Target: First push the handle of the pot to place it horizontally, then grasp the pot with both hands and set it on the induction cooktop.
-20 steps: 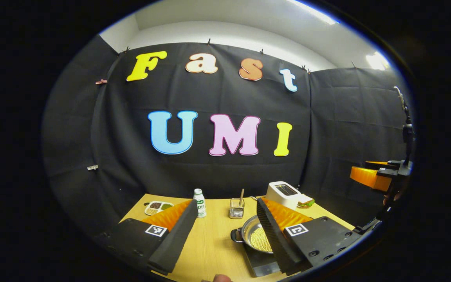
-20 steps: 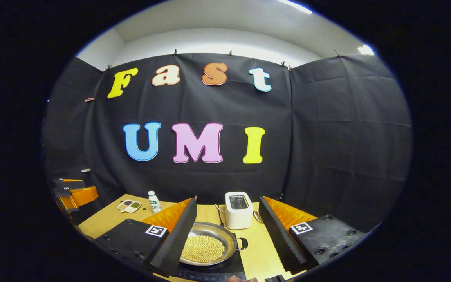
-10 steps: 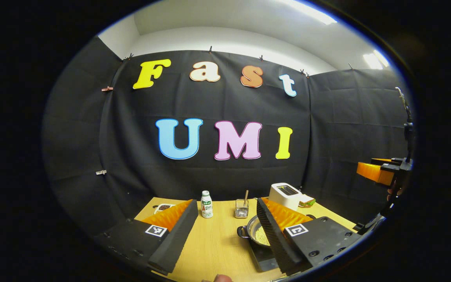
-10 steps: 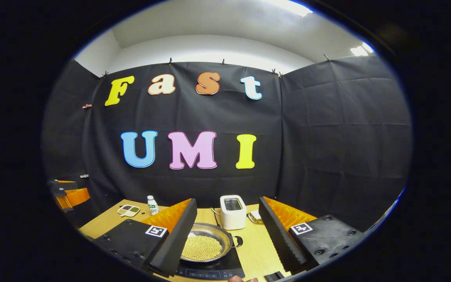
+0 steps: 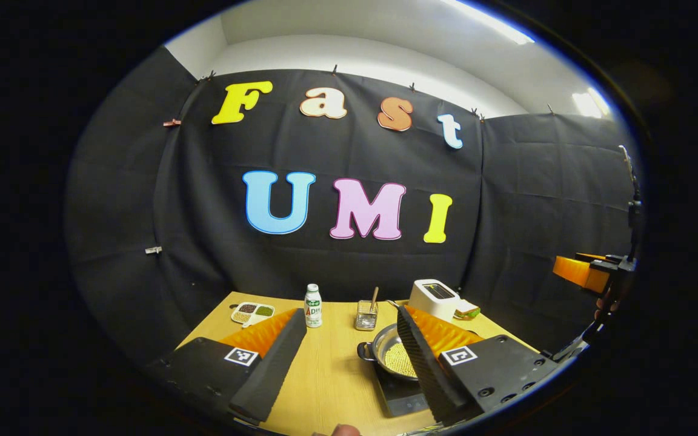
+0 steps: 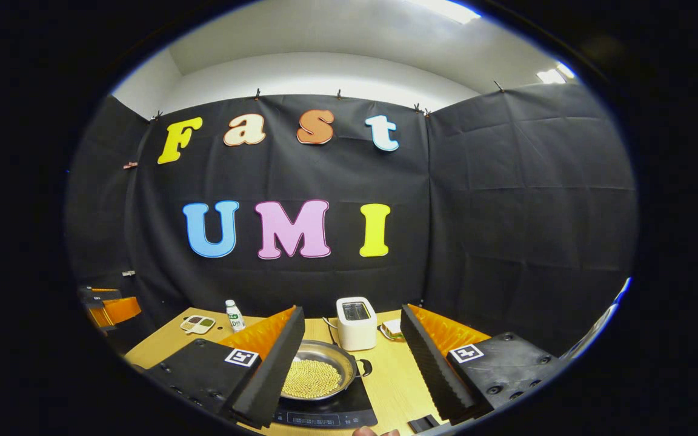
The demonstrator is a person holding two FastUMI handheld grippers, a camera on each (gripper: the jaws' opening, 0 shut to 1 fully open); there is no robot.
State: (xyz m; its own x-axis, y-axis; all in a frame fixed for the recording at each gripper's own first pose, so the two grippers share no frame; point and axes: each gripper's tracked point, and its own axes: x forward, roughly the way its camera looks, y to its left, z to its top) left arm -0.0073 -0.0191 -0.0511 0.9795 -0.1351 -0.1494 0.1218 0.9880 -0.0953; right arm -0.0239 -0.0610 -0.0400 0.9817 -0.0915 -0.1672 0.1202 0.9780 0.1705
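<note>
A steel pot (image 6: 319, 372) full of small yellow beans sits on the black induction cooktop (image 6: 331, 412), its side handle (image 6: 363, 367) pointing right. In the left gripper view the same pot (image 5: 388, 356) rests on the cooktop (image 5: 398, 393), partly hidden behind my left gripper's right finger. My left gripper (image 5: 346, 357) hangs open above the table, to the left of the pot. My right gripper (image 6: 349, 363) is open too, raised above the pot and holding nothing. The other gripper (image 6: 106, 307) appears far left in the right gripper view.
On the wooden table (image 5: 331, 375) stand a small white bottle (image 5: 312, 306), a divided dish of grains (image 5: 252, 312), a wire basket with a stick (image 5: 366, 315), a white toaster (image 6: 355, 315) and a sandwich (image 5: 466, 311). A fingertip (image 5: 345, 430) shows at the bottom edge.
Both grippers have drawn back and up from the pot, which stays on the cooktop. Both stay open.
</note>
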